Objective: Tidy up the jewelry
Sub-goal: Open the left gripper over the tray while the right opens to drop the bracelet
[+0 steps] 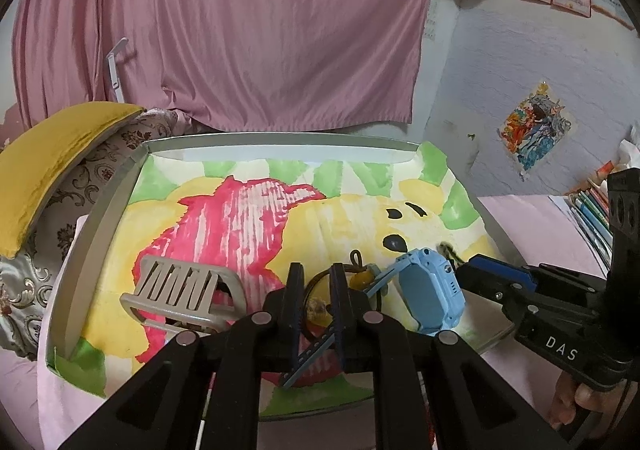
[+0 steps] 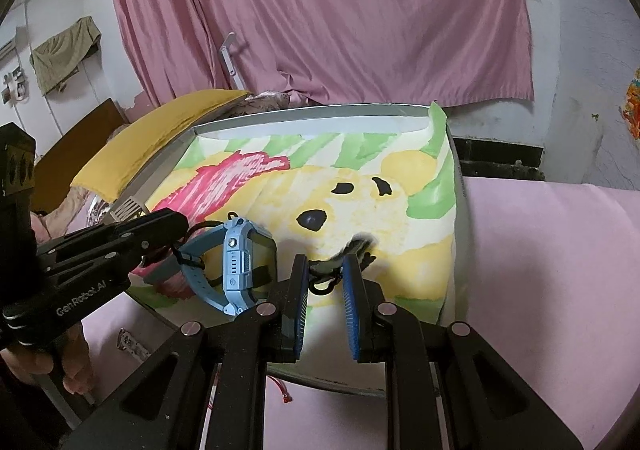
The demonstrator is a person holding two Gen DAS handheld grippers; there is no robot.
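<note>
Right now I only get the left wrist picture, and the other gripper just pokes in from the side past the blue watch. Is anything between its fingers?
Observer: Yes. In the right wrist view, the right gripper has a small dark item lying between its fingertips. The jaws stand apart, and the item is too blurred to name.
Operator: Is anything lying off the tray that I can't make out?
Observer: A thin red string lies on the pink cloth, just below the near edge of the tray.
</note>
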